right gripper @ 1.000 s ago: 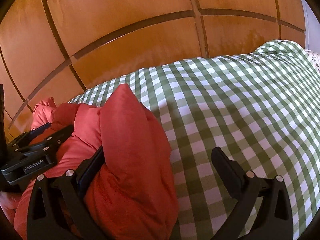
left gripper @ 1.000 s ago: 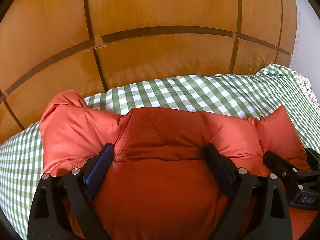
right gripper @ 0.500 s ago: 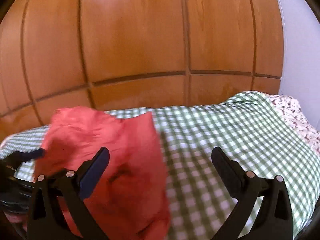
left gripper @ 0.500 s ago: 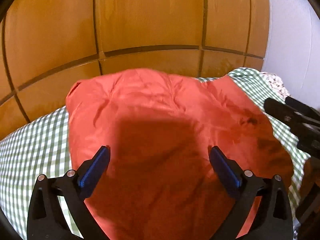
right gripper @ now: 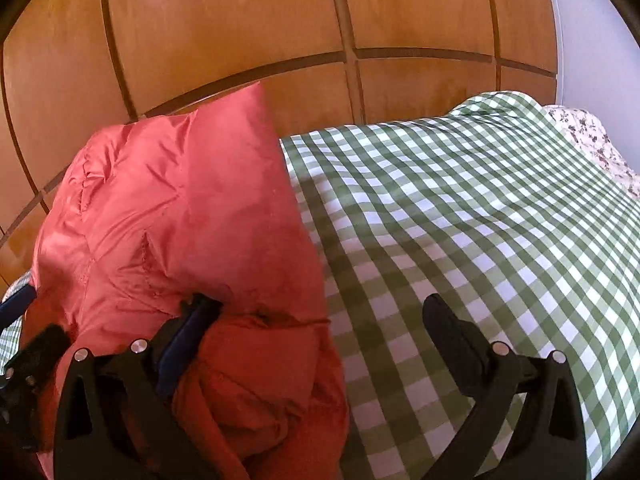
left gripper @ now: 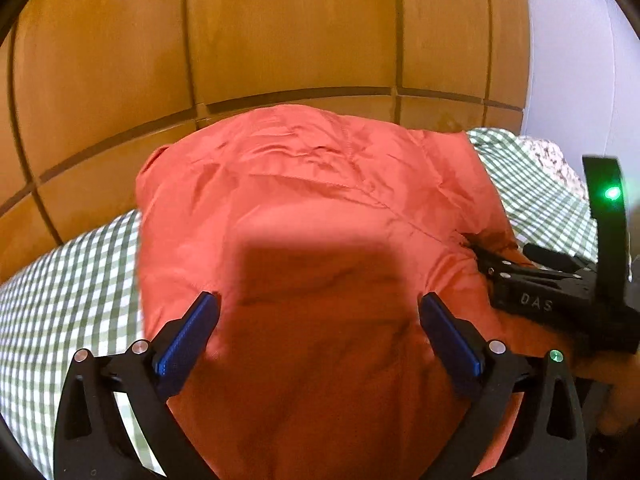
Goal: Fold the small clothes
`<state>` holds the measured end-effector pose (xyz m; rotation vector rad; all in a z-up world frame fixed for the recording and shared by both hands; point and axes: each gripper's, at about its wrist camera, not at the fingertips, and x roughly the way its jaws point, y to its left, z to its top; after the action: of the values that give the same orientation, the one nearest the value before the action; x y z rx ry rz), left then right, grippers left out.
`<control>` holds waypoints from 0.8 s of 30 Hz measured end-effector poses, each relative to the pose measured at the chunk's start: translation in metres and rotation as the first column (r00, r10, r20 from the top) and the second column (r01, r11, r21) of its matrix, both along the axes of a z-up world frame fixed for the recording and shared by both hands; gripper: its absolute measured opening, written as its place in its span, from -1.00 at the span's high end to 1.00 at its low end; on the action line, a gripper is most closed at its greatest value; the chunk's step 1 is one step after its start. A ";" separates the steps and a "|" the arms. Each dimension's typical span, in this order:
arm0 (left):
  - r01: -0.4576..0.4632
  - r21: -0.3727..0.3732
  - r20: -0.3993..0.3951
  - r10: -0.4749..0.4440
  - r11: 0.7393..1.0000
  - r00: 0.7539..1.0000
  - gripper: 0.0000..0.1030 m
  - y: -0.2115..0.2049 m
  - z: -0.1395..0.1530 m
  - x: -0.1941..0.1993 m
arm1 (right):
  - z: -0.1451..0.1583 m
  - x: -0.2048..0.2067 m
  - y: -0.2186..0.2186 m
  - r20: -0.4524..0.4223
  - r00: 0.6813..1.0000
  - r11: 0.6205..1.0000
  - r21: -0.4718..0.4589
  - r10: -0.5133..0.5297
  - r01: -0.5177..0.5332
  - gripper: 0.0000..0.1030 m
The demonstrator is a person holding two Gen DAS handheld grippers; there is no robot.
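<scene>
An orange-red puffy garment [left gripper: 320, 208] lies on a green-and-white checked cloth [left gripper: 72, 272]. In the left wrist view my left gripper [left gripper: 318, 332] is open, its blue pads [left gripper: 188, 332] wide apart over the garment's near part. My right gripper [left gripper: 560, 288] shows at the right edge of that view, beside the garment's right side. In the right wrist view my right gripper [right gripper: 320, 336] is open; its left finger [right gripper: 188, 332] touches the garment's [right gripper: 192, 216] right edge and its right finger [right gripper: 456, 336] is over the checked cloth [right gripper: 460, 208].
Glossy wooden panelled doors [left gripper: 280, 32] stand close behind the far edge of the surface. A white wall [left gripper: 580, 60] is at the right. A floral fabric [right gripper: 588, 140] lies at the far right corner.
The garment's far part has been lifted and spread into a flatter shape. Both grippers rose and pulled back; the right gripper now lies closer to the garment's right edge.
</scene>
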<state>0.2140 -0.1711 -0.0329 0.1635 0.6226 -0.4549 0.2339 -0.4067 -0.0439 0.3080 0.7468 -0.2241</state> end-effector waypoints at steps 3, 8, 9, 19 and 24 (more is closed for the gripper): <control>-0.088 -0.054 -0.016 0.088 0.995 0.996 -0.93 0.023 0.005 -0.005 | 0.001 -0.004 -0.001 0.003 1.000 1.000 0.013 -0.003 0.003 -0.96; -0.165 -0.152 -0.121 0.147 0.975 0.982 -0.93 0.055 -0.009 0.002 | 0.004 -0.007 0.006 0.016 1.000 1.000 -0.012 -0.010 0.010 -0.96; -0.167 -0.179 -0.148 0.141 0.970 0.979 -0.93 0.058 -0.014 0.004 | 0.004 -0.008 0.007 0.018 1.000 1.000 -0.014 -0.012 0.012 -0.96; -0.162 -0.170 -0.165 0.134 0.972 0.977 -0.94 0.051 -0.023 0.005 | 0.030 -0.019 0.006 -0.031 0.999 0.999 -0.021 -0.040 0.039 -0.97; -0.180 -0.183 -0.167 0.149 0.967 0.974 -0.94 0.053 -0.025 0.007 | 0.096 -0.043 0.029 0.203 0.979 0.991 -0.118 -0.030 0.055 -0.97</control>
<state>0.2215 -0.1185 -0.0579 -0.1126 0.7308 -0.3670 0.1904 -0.3781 0.0526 0.2254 0.5242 -0.2747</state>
